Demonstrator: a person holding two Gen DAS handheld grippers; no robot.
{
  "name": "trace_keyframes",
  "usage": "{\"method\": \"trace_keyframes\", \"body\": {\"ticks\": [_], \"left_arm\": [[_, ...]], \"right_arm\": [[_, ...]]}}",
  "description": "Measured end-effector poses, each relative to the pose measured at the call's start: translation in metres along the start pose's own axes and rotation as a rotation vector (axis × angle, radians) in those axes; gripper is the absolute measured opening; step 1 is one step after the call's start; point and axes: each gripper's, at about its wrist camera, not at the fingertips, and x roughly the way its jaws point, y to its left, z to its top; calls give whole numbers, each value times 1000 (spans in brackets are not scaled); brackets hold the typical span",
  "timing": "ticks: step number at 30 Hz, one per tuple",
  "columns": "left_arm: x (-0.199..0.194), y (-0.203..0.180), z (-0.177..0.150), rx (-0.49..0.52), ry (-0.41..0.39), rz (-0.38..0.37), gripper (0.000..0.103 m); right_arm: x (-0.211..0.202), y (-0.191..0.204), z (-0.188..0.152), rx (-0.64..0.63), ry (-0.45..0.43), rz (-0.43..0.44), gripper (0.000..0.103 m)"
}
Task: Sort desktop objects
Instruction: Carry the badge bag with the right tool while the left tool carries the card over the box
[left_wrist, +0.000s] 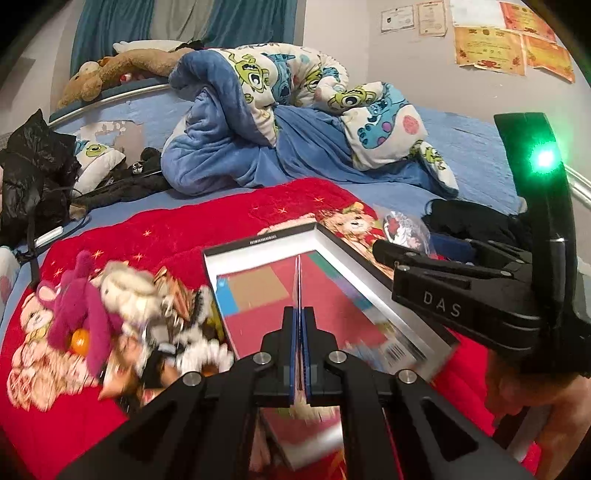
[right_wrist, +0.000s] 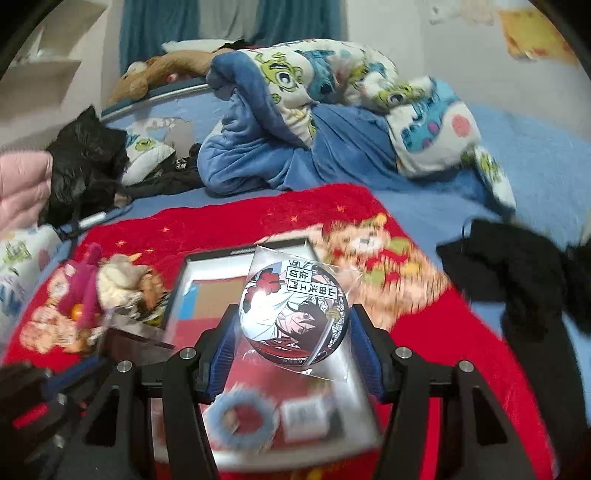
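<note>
A: What does your left wrist view give?

B: Your left gripper (left_wrist: 300, 325) is pinched shut on a thin card (left_wrist: 298, 280), seen edge-on, above the open box (left_wrist: 332, 236) lying on the red blanket (left_wrist: 184, 221). A blurred pile of plush toys (left_wrist: 110, 295) lies just left of the box.

A: And your right wrist view?

B: Your right gripper (right_wrist: 291, 325) stands half-wide, its pads (right_wrist: 225, 343) clamping a round badge (right_wrist: 293, 314) in a clear sleeve, over the same box.
</note>
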Motion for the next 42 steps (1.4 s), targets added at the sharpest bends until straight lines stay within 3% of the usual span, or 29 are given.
{"method": "trace_keyframes", "body": {"ticks": [6,12,20,42], "left_arm": [[57,9,18,-22,17,34,3],[83,10,4,6,71,36,3],[83,8,-11,26,84,63,3],[82,-3,-22,54,78,50,3]], "right_arm": [[68,-8,17,1,71,70,56],[104,-7,-4,-12,163,135,56],[113,-11,-21,14,226,158,56],[129,2,-31,-81,294,67,56]]}}
